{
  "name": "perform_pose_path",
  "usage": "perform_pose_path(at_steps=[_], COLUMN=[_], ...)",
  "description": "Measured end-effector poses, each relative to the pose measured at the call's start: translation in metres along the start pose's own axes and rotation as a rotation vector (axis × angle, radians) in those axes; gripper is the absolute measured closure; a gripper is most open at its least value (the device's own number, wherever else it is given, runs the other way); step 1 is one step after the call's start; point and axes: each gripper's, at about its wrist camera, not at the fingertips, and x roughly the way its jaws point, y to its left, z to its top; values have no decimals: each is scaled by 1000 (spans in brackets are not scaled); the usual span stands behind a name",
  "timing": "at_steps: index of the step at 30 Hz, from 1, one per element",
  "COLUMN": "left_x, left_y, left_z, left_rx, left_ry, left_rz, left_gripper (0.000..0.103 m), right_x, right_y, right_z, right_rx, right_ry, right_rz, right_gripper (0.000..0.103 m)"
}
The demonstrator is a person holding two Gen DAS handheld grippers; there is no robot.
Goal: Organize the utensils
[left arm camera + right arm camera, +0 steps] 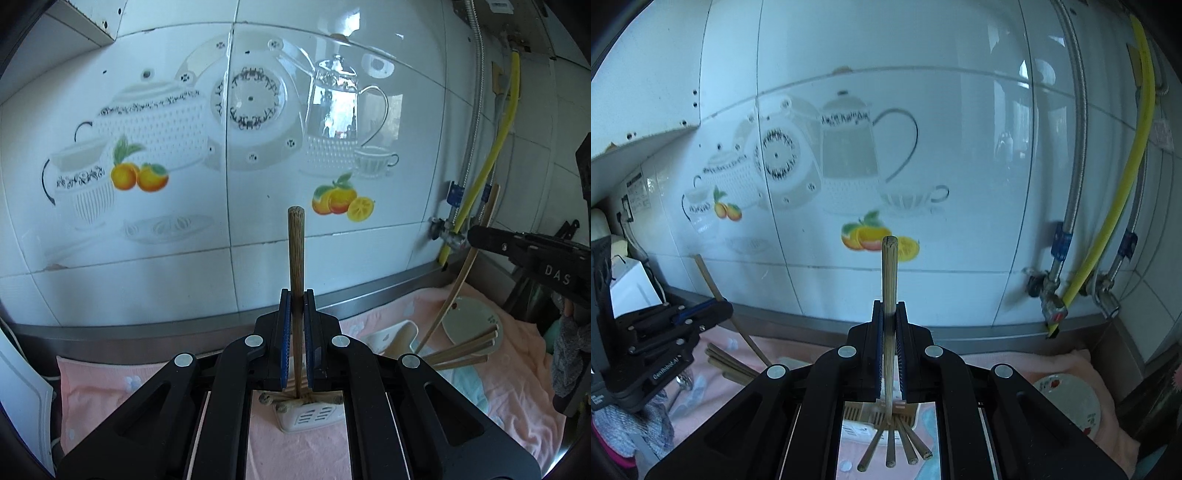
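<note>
My left gripper is shut on a dark wooden chopstick that stands upright between its blue pads. Below it a white utensil holder holds several chopsticks. My right gripper is shut on a paler chopstick, also upright. Under it sits a white holder with several chopsticks fanned toward the camera. In the left wrist view the right gripper enters from the right with its chopstick. In the right wrist view the left gripper shows at the left edge.
A pink towel covers the counter below a tiled wall with teapot and fruit prints. A small plate lies at the right, a spoon at the left. A yellow hose and metal pipes run down the right corner.
</note>
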Motion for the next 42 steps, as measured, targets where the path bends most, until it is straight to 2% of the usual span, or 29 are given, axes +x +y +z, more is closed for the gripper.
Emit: perform_pose_path(at_steps=[19,28,30,31,32,35,38,40,42], left_x=[2,-5,-8,-10,-13,-20,-29,-38,-44], left_y=[4,7,7,7,7,7,6,5,6], left_z=[-15,-15,-15,-16,-17,-19,-21,-24,-26], left_rx=[2,-13,-13,-14,-14,-12,-7,4,5], left_ry=[53,50,47,44,36,26,18,7,1], left_rz=[-2,-14,-12,-13,-3,3,9,19,24], left_gripper=[97,95,88,77,66,59,51,48,39], right_x=[14,4,0,-3,-7,-16,-25,-31,-37], right_y=[5,8,8,8,8,8,7,6,6], right_z=[-36,-34,-32,-32,-32,-32,-35,-37,-40], right_rx=[-26,-21,-18,-18,-17,-14,-11,-11,-14], right_ry=[97,88,80,77,69,54,46,39,36], right_rz=[15,23,21,21,15,4,-3,-12,-21], right_gripper=[96,94,85,82,75,57,53,46,41])
